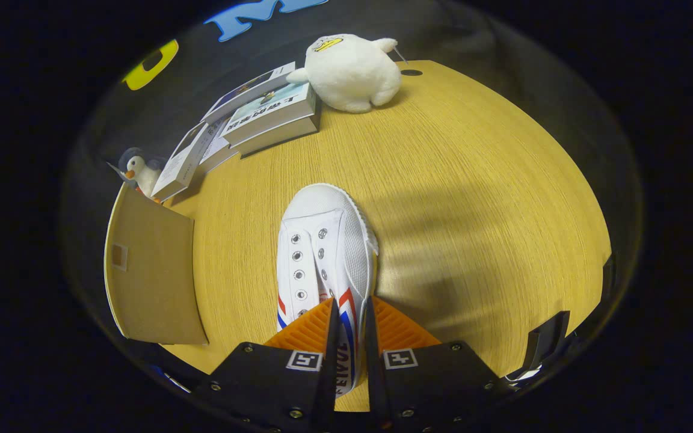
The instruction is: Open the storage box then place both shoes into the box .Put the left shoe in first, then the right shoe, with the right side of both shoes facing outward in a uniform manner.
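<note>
White canvas with red and blue side stripes marks the shoe [325, 252], which lies on the wooden bench [473, 198] with its toe pointing away and its heel end run in between the fingers of the claw [351, 319]. The two fingers stand close together and pinch the shoe's side wall near the collar, one finger inside the opening and one against the striped outer face; that thin wall is the sensible place to take hold, since it gives two flat faces to press on and leaves the sole hanging free once the shoe is lifted. I judge the grip to be closed on the shoe, though how firmly I cannot tell. Beside the fingers, off to the shoe's left, a brown cardboard panel [151, 270] slants up from the bench; it looks like a flap or wall of the storage box, and its inside is hidden, so whether a shoe already lies there cannot be told. Beyond the shoe sit a row of books [262, 114], a white plush toy [352, 72] leaning against them, and a small penguin figure [140, 171] near the cardboard, all well apart from the shoe and out of the path toward the box.
</note>
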